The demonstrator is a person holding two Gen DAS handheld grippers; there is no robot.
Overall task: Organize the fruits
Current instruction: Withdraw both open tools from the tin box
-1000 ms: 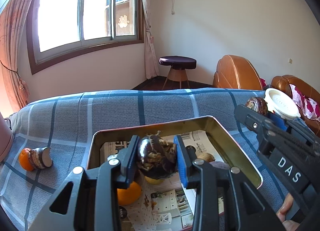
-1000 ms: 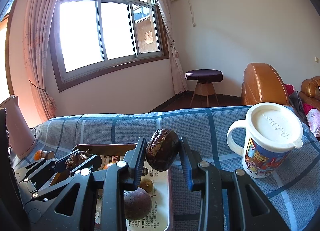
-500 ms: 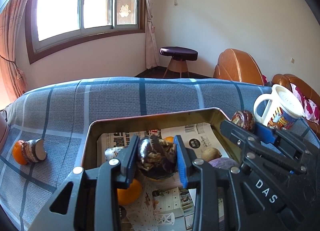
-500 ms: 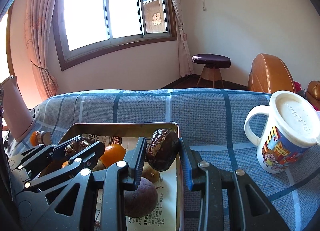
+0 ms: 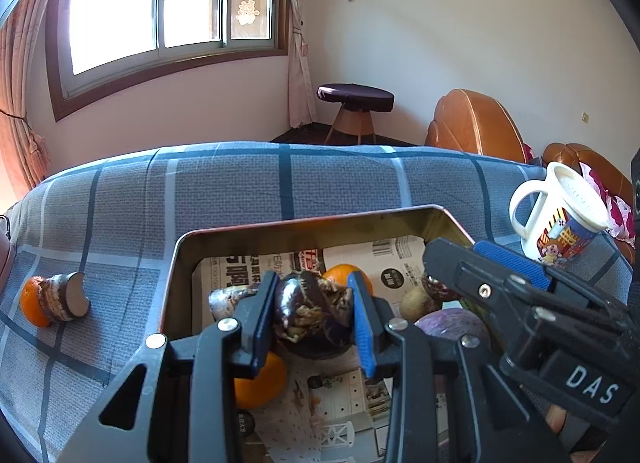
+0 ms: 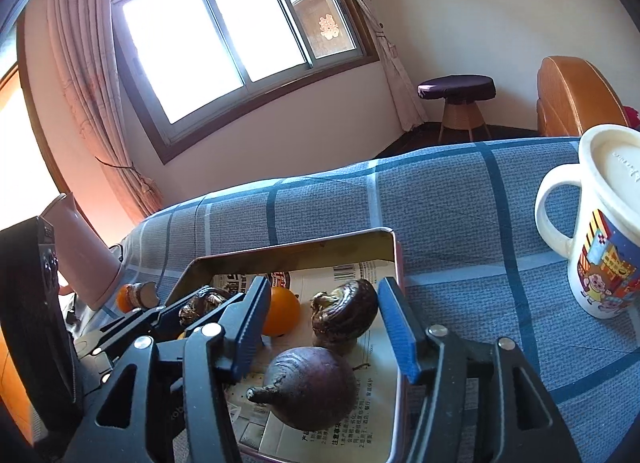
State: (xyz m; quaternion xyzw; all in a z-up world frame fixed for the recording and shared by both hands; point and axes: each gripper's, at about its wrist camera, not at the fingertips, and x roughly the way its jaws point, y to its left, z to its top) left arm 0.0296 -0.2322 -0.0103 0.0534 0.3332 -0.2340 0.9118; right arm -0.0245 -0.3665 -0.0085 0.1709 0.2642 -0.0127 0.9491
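Observation:
My left gripper [image 5: 314,315] is shut on a dark, shrivelled fruit [image 5: 310,309] and holds it just above the metal tray [image 5: 300,223]. Newspaper lines the tray. My right gripper [image 6: 324,323] hangs over the tray's right side [image 6: 398,263] and its jaws are opening. A wrinkled dark fruit [image 6: 346,317] lies on the paper between them, and the blue pads [image 6: 396,327] stand clear of it. A round purple fruit [image 6: 312,387] rests nearer to me, and an orange [image 6: 282,311] sits to the left. Two oranges [image 5: 347,273] [image 5: 260,379] show in the left wrist view.
The tray sits on a blue checked cloth [image 5: 240,191]. A lidded cartoon mug [image 6: 600,223] stands to the right of the tray. To the left of the tray, an orange with a dark cut piece [image 5: 52,301] lies on the cloth. A pink jug [image 6: 80,247] stands at the far left.
The right gripper's jaws have come apart and its wrinkled fruit now lies in the tray. Both views have tipped down over the tray. The left gripper keeps its fruit.

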